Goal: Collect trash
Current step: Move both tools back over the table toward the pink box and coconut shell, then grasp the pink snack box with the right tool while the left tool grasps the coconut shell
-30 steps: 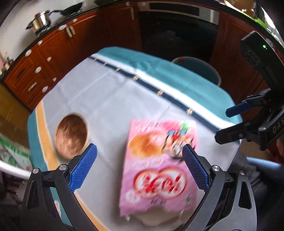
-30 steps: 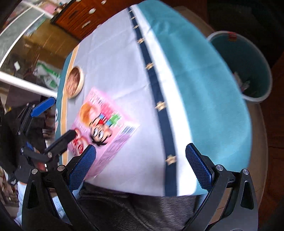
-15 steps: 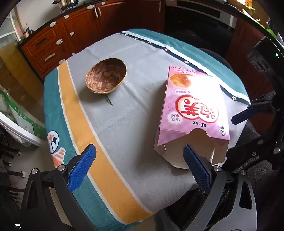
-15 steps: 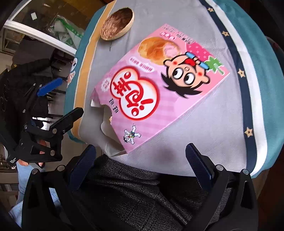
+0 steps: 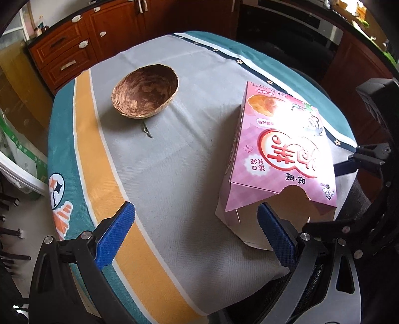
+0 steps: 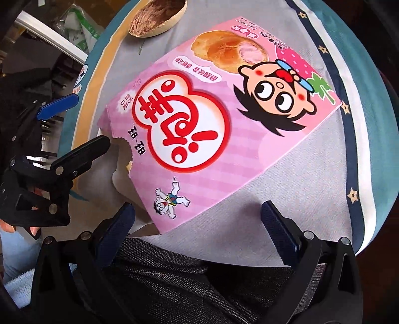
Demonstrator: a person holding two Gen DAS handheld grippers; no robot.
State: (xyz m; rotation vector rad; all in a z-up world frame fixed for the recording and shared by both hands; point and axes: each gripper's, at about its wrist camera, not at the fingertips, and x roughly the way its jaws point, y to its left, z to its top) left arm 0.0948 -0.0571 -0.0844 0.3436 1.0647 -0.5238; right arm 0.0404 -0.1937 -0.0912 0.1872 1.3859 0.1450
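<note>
A pink snack box with a cartoon face and a torn open end lies flat on the round table, its open end toward the near edge. My left gripper is open, hovering at the near edge with its right finger just below the box's open end. My right gripper is open too, its fingers straddling the box's near corner from above the table edge. A brown coconut-shell bowl sits at the far left, with a small dark scrap beside it.
The tablecloth is grey with orange and teal bands. Wooden cabinets stand behind the table. A dark fabric chair seat lies below the right gripper. A person's hand holds the left gripper at the left.
Both grippers have drawn back and down toward the table's near edge. The box went from centred between the left gripper's fingers to lying to the right; the teal bin has left the right wrist view.
</note>
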